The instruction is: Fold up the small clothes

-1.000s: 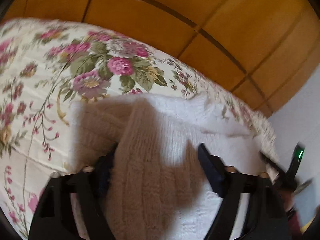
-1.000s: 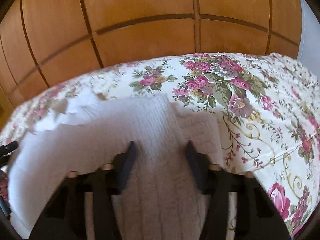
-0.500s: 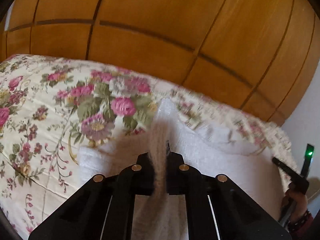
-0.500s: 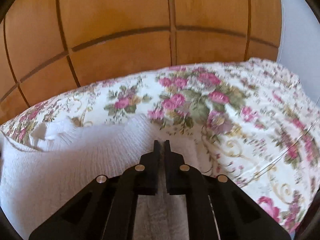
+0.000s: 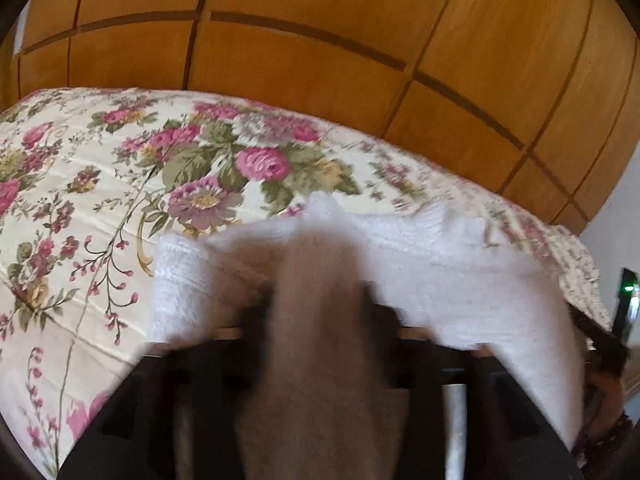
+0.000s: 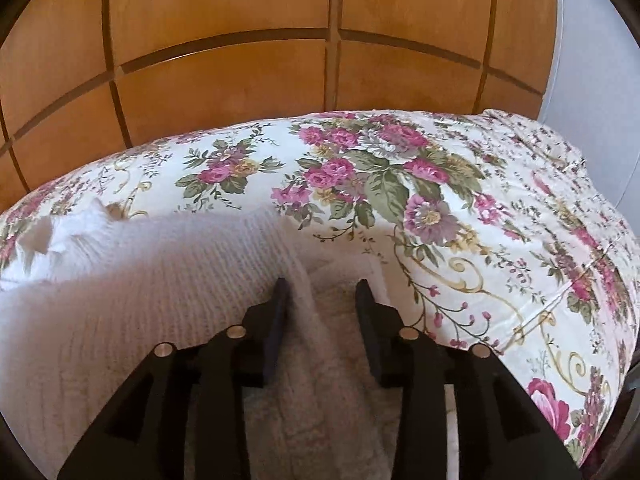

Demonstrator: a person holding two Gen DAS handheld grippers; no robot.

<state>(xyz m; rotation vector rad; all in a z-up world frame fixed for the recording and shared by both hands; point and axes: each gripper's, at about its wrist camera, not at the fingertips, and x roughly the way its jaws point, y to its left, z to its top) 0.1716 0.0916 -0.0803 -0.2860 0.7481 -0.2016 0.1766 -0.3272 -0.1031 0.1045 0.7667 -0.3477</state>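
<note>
In the left wrist view the left hand-held gripper (image 5: 320,312) is blurred; its fingers stand apart on either side of a shaded ridge of the white knitted garment (image 5: 460,276), which fills the lower centre and right of the frame. In the right wrist view the right hand-held gripper (image 6: 320,300) is spread, with a fold of the same garment (image 6: 132,280) lying loosely between its fingers. One garment lies on one floral bedspread (image 6: 460,216), and there are two hand-held grippers. Half a second ago both were pressed together on the knit; now both have parted.
</note>
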